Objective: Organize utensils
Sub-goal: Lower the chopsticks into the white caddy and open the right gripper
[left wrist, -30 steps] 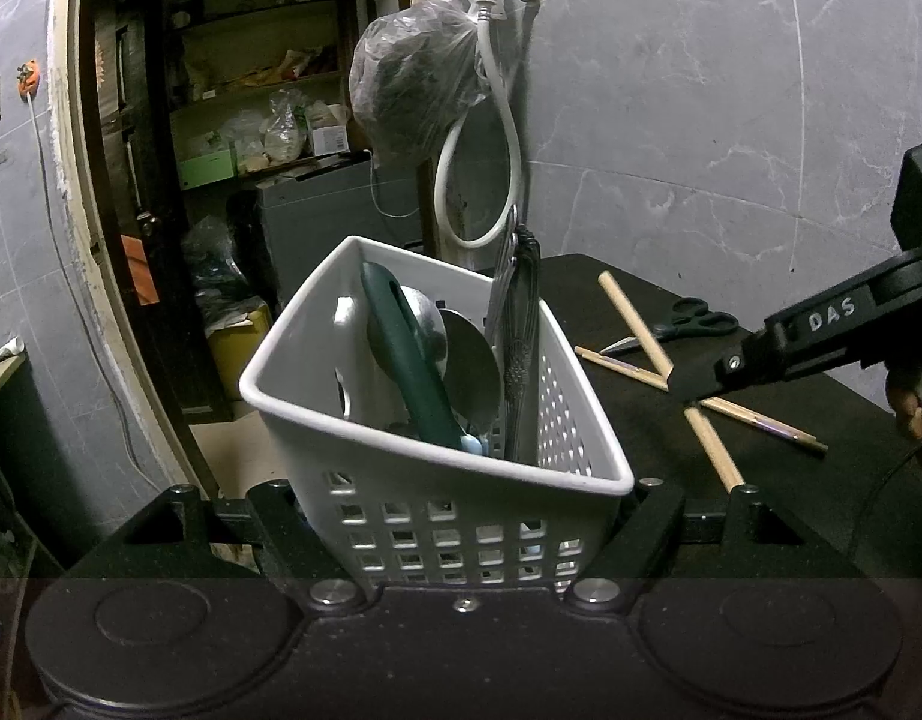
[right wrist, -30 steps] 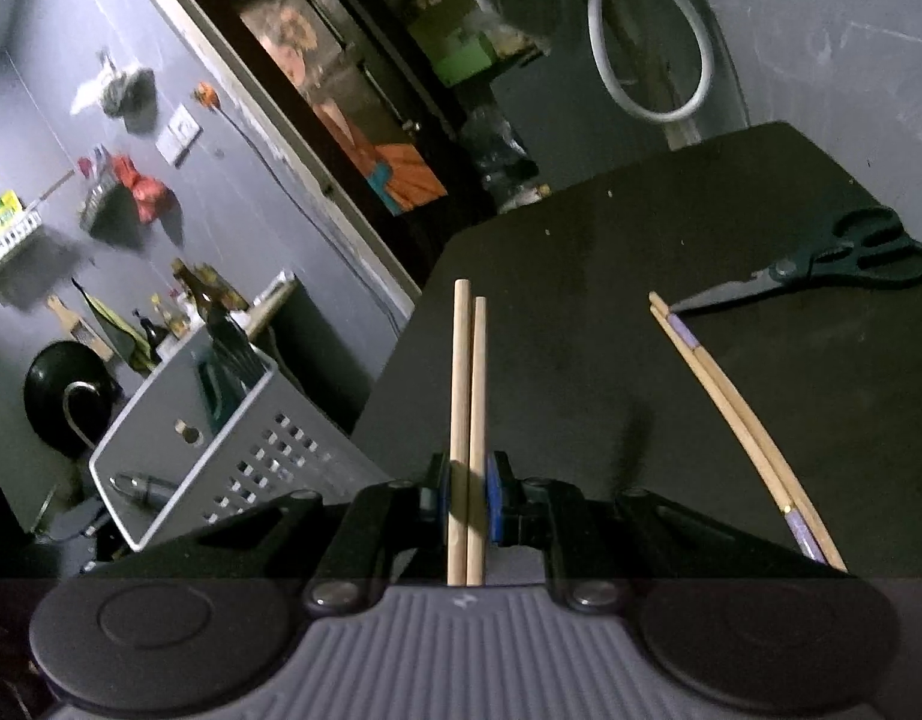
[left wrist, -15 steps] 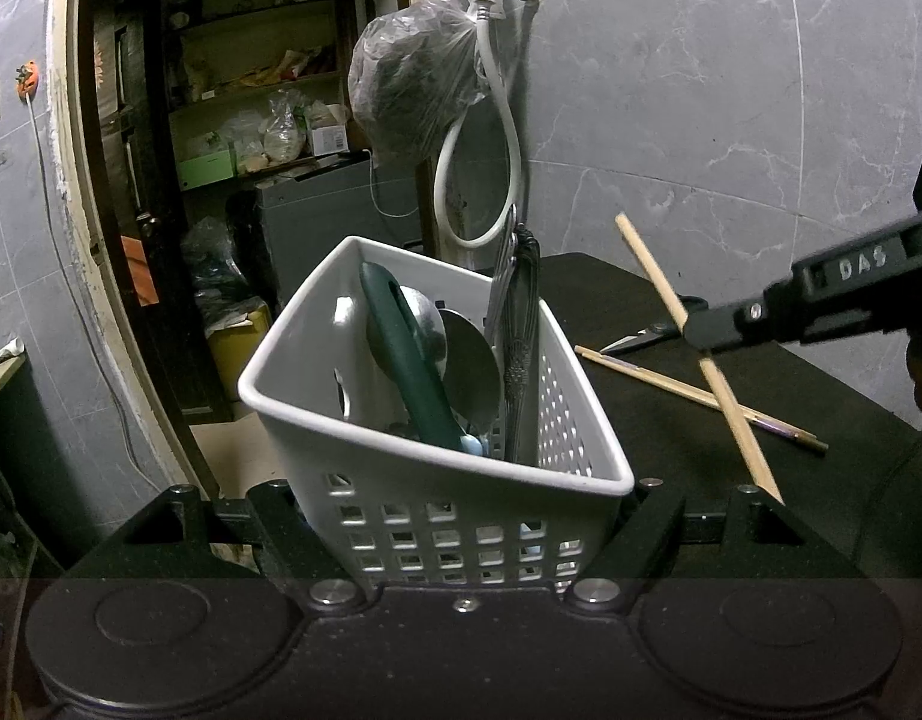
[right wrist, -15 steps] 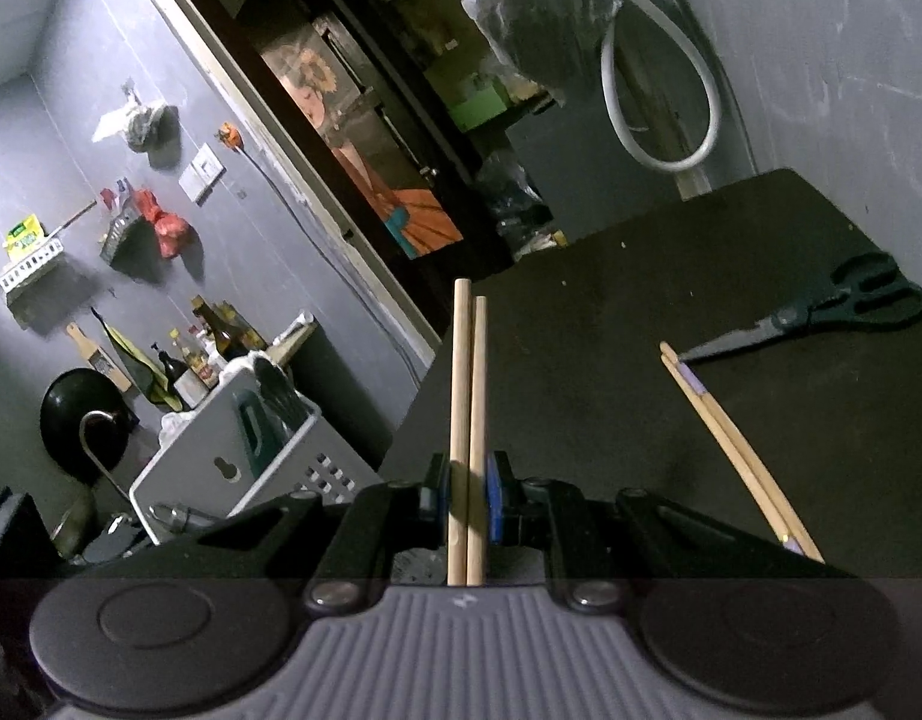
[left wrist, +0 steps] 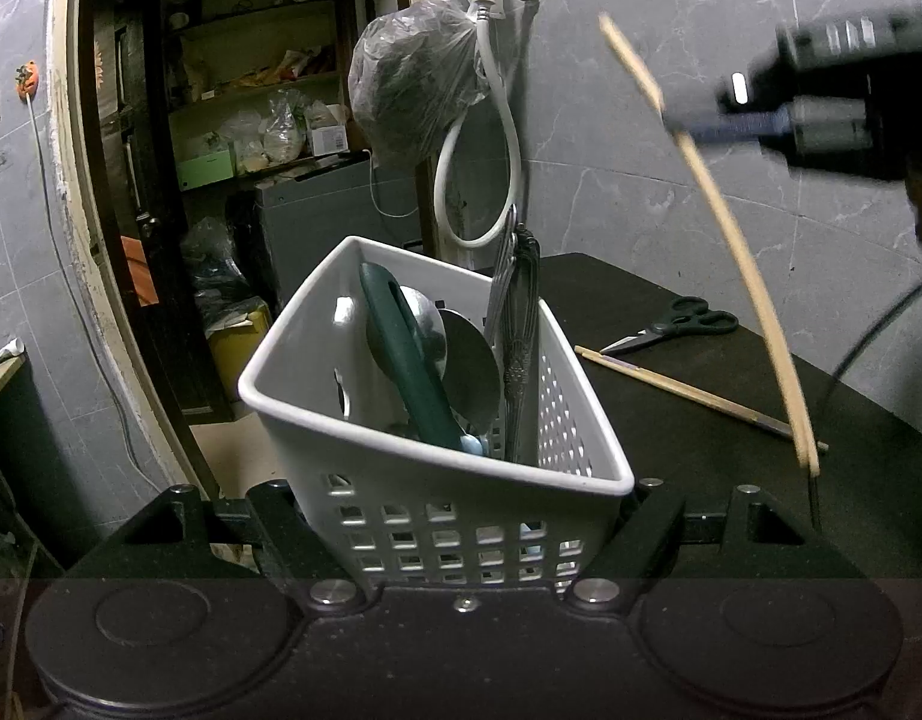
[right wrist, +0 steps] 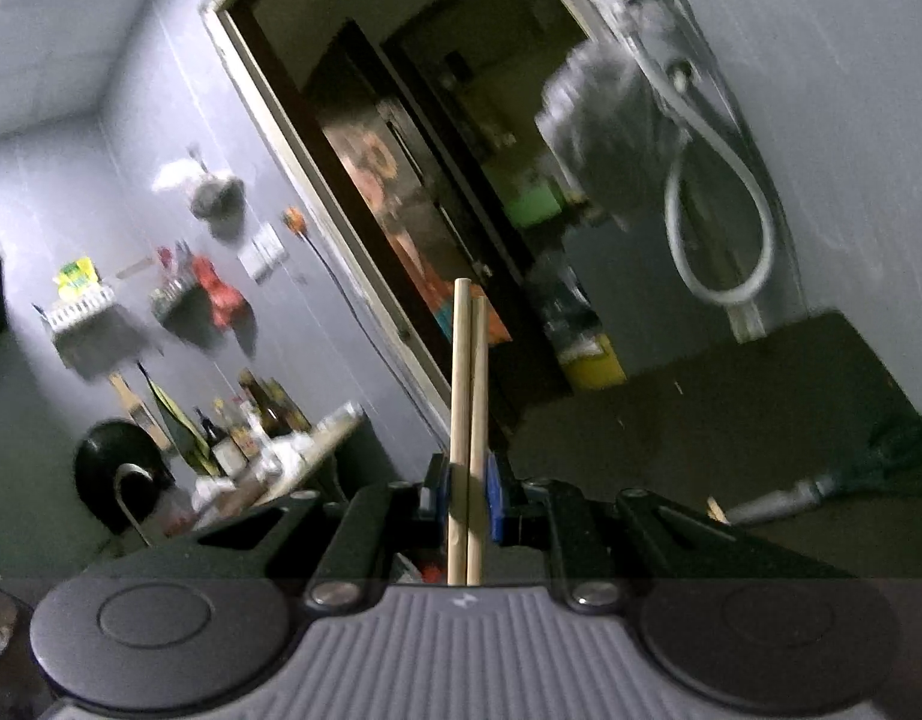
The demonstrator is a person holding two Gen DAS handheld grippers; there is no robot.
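Right tool (right wrist: 466, 495) clamps 2 chopsticks (right wrist: 468, 396), left tool (left wrist: 466, 531) grips white basket (left wrist: 437, 468); next, tips down into basket.

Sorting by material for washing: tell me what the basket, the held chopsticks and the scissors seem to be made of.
Basket: white moulded plastic by the look, smooth with a slight sheen and punched square holes.
Chopsticks: pale bare wood or bamboo, matt; which one is unclear.
Scissors: black handles, likely plastic, with bright blades that look like metal.
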